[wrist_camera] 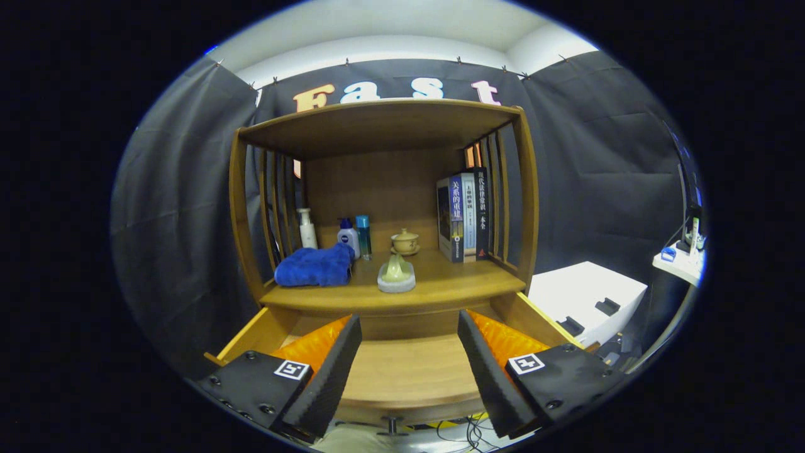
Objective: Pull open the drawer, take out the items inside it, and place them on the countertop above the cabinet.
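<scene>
Tool: the tool (409, 327) hangs over the pulled-out wooden drawer (409, 371); its fingers stand wide apart with nothing between them
Drawer: open below the wooden tabletop (440, 286) of the cabinet; its bare wooden bottom shows between the fingers; no item can be made out on that visible part
Tabletop: carries everything listed below, under the cabinet's wooden top shelf (377, 123)
Blue folded towel (314, 266): on the tabletop's left part, near its front edge
Small pale green figure on a round white base (396, 275): on the tabletop's middle, just right of the towel
Three plastic bottles (346, 234): behind the towel, toward the tabletop's back
Cream lidded cup on a saucer (405, 241): behind the green figure
Upright books (464, 217): at the tabletop's right side, against the slatted wall
</scene>
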Tool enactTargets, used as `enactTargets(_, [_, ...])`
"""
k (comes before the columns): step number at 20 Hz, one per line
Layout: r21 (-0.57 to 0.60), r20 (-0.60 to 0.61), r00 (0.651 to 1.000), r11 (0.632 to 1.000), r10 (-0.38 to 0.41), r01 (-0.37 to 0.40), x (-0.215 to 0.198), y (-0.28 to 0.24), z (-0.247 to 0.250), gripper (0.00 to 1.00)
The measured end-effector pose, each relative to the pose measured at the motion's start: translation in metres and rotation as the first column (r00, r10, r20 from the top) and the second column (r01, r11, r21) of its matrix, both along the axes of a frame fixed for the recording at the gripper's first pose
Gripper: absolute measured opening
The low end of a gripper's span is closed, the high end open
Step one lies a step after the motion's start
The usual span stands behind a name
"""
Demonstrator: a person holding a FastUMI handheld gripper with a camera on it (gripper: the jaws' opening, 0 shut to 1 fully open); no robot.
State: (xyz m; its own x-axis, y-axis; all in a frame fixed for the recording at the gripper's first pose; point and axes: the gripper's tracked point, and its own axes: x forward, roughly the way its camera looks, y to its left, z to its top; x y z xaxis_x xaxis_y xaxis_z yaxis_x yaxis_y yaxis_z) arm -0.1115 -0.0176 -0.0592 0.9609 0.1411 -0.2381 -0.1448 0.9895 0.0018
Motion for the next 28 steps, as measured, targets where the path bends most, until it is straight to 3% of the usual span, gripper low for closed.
enactTargets(8, [-0.03,-0.093,0.995,0.999,-0.031,0.028,-0.04,-0.017,-0.06,0.99])
enactTargets(13, [-0.068,-0.14,0.989,0.997,-0.049,0.04,-0.045,-0.021,-0.089,0.99])
enactTargets(28, [-0.006,-0.144,0.989,1.0,-0.03,0.03,-0.033,-0.02,-0.092,0.97])
